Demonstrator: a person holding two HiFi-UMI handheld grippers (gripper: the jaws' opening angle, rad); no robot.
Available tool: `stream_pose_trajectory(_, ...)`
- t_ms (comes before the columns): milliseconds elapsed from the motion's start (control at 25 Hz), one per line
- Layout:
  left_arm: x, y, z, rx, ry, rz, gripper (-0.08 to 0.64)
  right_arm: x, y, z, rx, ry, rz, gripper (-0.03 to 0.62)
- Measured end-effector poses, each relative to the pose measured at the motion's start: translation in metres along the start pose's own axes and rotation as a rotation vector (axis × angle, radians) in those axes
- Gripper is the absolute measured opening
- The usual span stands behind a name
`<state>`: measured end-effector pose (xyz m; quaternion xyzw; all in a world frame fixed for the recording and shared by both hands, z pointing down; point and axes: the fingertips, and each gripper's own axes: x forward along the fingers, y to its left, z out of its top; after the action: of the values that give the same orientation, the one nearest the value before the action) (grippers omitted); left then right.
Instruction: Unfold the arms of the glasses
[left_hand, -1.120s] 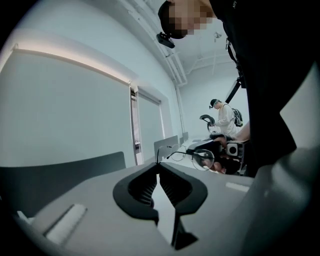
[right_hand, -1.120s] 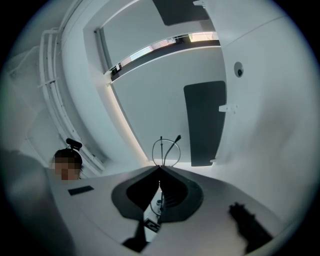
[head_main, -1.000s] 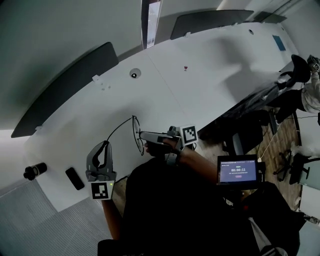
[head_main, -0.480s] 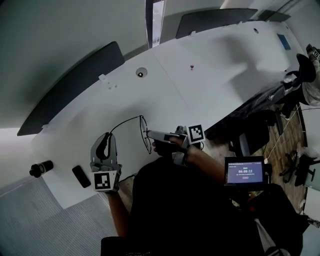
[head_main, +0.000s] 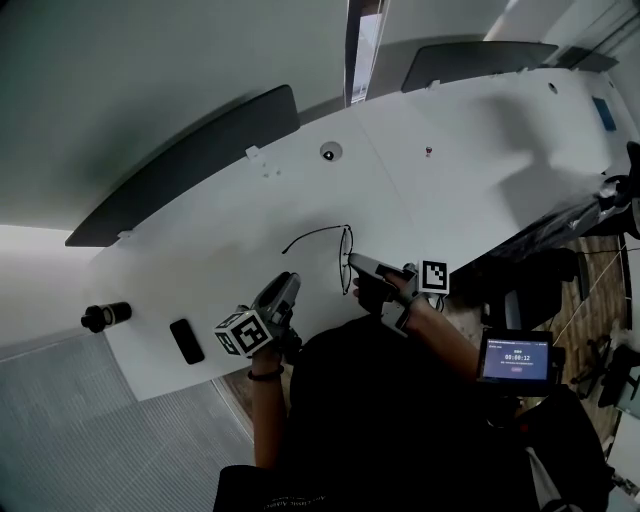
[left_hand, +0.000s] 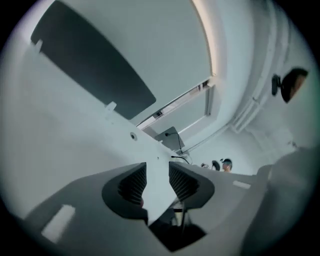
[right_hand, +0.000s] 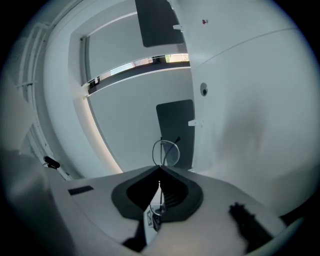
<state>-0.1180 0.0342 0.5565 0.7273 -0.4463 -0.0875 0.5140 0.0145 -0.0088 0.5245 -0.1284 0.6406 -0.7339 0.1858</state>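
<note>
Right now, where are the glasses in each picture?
Head view: glasses in the middle, at the tip of the right gripper.
Left gripper view: maybe the thin dark curve above the jaws; cannot tell.
Right gripper view: middle, just above the shut jaws.
Shared landmark: the round hole.

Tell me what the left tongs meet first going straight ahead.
Probably the bare white table: the left tongs, jaws just opening and empty, tilt slightly down at it. The glasses show just right of that line; depth is unclear.

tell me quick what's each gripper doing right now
Left gripper: open, jaws have just been opening, nothing between them.
Right gripper: shut on the glasses.
</note>
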Motion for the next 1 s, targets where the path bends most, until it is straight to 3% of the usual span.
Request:
stream_pose_trajectory(120, 0.005, -0.019, -0.007, -0.252, -0.019, -0.157, 0.119, -0.001, 0.0, -0.001, -0.034, 0.013, -0.001, 0.009)
stream_pose_trajectory(240, 0.015, -0.043, -0.006, -0.349, -0.016, -0.261, 0.101, 0.003, 0.004, -0.009, -0.102, 0.075, 0.006, 0.009)
stream_pose_trajectory(360, 0.03, -0.067, -0.006, -0.334, 0.035, -0.325, 0.107, 0.007, 0.01, -0.02, -0.147, 0.126, 0.021, 0.009)
stream_pose_trajectory(520, 0.043, -0.082, -0.004, -0.313, 0.074, -0.357, 0.109, 0.013, 0.013, -0.029, -0.165, 0.161, 0.036, 0.009)
stream_pose_trajectory(880, 0.048, -0.086, -0.017, -0.297, 0.13, -0.352, 0.107, 0.014, 0.013, -0.032, -0.183, 0.189, 0.035, 0.009)
stream_pose_trajectory(1000, 0.047, -0.084, -0.017, -0.286, 0.128, -0.352, 0.075, 0.015, 0.013, -0.034, -0.179, 0.193, 0.033, 0.009)
